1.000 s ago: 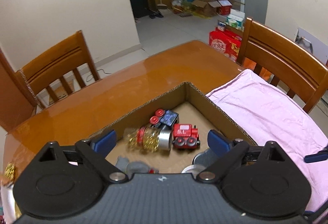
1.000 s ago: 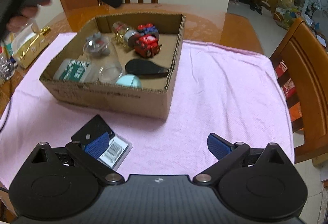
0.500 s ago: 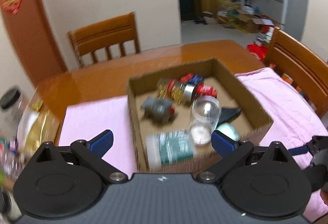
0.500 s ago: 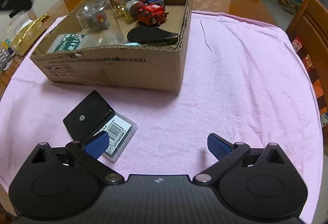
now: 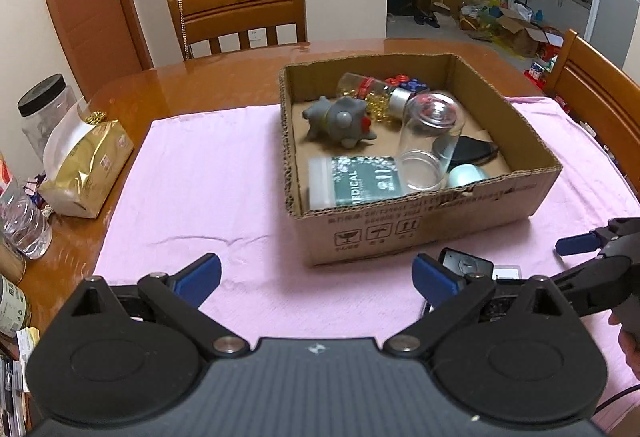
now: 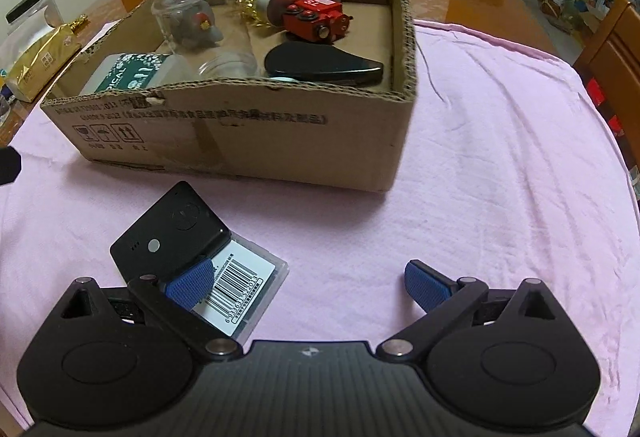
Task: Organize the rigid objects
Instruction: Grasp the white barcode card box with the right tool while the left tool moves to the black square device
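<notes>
A cardboard box (image 5: 420, 229) (image 6: 256, 133) sits on a pink cloth and holds a grey spiky toy (image 5: 340, 119), a clear glass (image 5: 430, 141), a green packet (image 5: 360, 183), a red toy train (image 6: 316, 19), a jar of gold bits (image 5: 370, 95) and a black case (image 6: 320, 63). In front of the box lie a flat black device (image 6: 168, 233) (image 5: 466, 265) and a clear barcoded case (image 6: 244, 289) partly under it. My left gripper (image 5: 316, 279) is open and empty above the cloth, near the box front. My right gripper (image 6: 308, 285) is open, its left fingertip over the barcoded case.
A gold packet (image 5: 86, 167), a clear jar with black lid (image 5: 44, 113) and a water bottle (image 5: 24, 225) stand on the wooden table at the left. Wooden chairs (image 5: 240, 17) stand behind and at the right. The pink cloth (image 6: 500, 177) lies flat right of the box.
My left gripper pulled back from over the box to the near side of the table. My right gripper moved forward and down toward the black device and barcoded case.
</notes>
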Demonstrator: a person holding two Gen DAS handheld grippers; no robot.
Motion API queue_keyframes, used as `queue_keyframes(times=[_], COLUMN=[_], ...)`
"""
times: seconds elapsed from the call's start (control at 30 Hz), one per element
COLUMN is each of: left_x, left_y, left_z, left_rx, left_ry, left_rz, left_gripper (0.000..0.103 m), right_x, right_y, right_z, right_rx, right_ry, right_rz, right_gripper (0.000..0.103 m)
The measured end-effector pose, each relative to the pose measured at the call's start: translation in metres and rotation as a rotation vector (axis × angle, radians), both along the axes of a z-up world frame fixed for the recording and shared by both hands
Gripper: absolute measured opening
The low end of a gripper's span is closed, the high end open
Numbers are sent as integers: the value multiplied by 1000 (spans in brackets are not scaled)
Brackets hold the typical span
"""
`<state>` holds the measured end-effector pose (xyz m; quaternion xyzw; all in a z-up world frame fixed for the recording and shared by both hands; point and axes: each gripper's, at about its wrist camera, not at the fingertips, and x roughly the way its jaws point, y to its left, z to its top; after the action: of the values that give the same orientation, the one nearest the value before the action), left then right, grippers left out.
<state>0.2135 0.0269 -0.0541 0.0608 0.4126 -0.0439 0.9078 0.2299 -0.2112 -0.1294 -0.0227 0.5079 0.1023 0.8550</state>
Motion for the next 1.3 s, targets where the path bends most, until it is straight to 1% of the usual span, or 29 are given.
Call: queue_keyframes(times=[0.2, 0.57, 0.63, 0.77, 0.9, 1.13, 1.2, 1.3], left_x=[0, 5, 7, 9, 10, 14, 16, 19], left_y=[15, 35, 36, 37, 35, 22, 16, 5], left_z=[-1, -9, -10, -12, -15, -26, -30, -36], left_rx=[-15, -24, -28, -38, -46, -60, -67, -80], left_ry=[0, 20, 23, 31, 43, 71, 83, 104], left_rz=[-4, -39, -45, -62, -87, -123, -128, -135], left_gripper=[101, 101, 101, 101, 101, 101, 101, 101], right_x=[1, 3, 3, 0, -4, -9, -11, -15], right_y=[22, 57, 66, 78, 72, 37, 27, 16], right_z=[1, -1, -2, -5, -5, -5, -7, -8], right_rx=[-11, 24, 15, -38, -38, -60, -81, -81], right_ry=[6, 17, 15, -10, -10, 9, 10, 0], right_rz=[23, 21, 30, 31, 8, -59, -64, -43], right_gripper=[103, 103, 103, 103, 103, 103, 103, 103])
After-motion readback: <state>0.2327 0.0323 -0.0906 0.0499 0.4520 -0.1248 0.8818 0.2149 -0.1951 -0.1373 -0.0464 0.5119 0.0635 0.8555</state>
